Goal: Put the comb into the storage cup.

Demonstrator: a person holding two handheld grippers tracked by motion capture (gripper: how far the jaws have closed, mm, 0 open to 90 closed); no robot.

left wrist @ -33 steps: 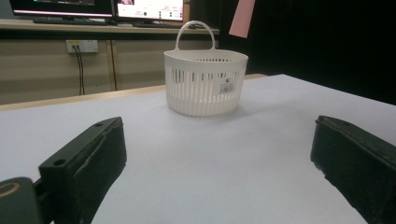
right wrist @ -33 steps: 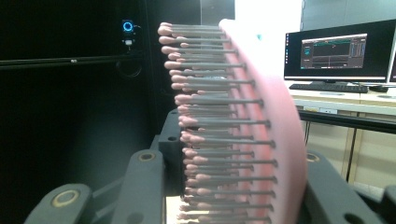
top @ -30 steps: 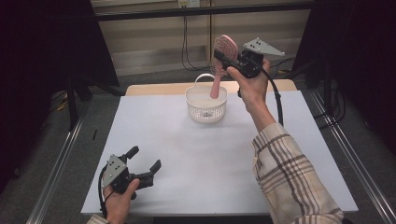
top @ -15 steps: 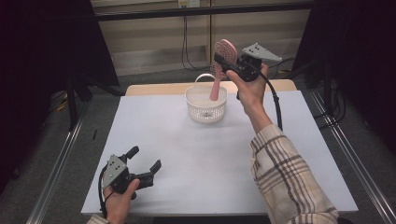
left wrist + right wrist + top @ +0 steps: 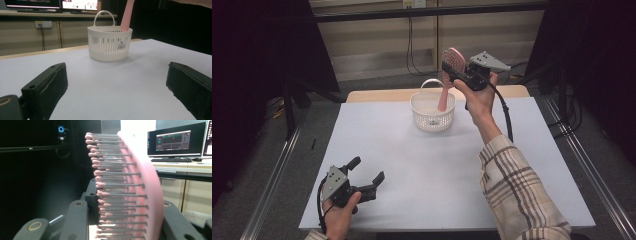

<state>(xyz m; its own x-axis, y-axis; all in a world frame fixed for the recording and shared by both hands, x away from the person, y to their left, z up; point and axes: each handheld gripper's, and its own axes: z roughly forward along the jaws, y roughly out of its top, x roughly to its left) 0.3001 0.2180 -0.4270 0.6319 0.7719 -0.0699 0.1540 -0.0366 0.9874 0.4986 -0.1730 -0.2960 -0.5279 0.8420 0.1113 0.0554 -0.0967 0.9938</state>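
A pink hairbrush (image 5: 449,70) hangs upright over a white slotted basket (image 5: 432,114) at the far middle of the table, its handle end dipping inside the basket. My right gripper (image 5: 451,66) is shut on the brush's bristled head. In the right gripper view the bristles (image 5: 117,187) and pink back stand between the two black jaws. In the left gripper view the basket (image 5: 110,42) stands ahead with the pink handle (image 5: 127,15) going into it. My left gripper (image 5: 364,175) rests low near the table's front left, open and empty.
A white sheet (image 5: 442,170) covers the table, with a wooden strip along its far edge. Metal rails run down both sides. Monitors and a keyboard sit on a desk behind the table (image 5: 50,5). The basket's handle (image 5: 432,83) stands up.
The right hand has lowered the hairbrush a little, so its handle sits deeper in the basket. The left gripper has stayed where it was.
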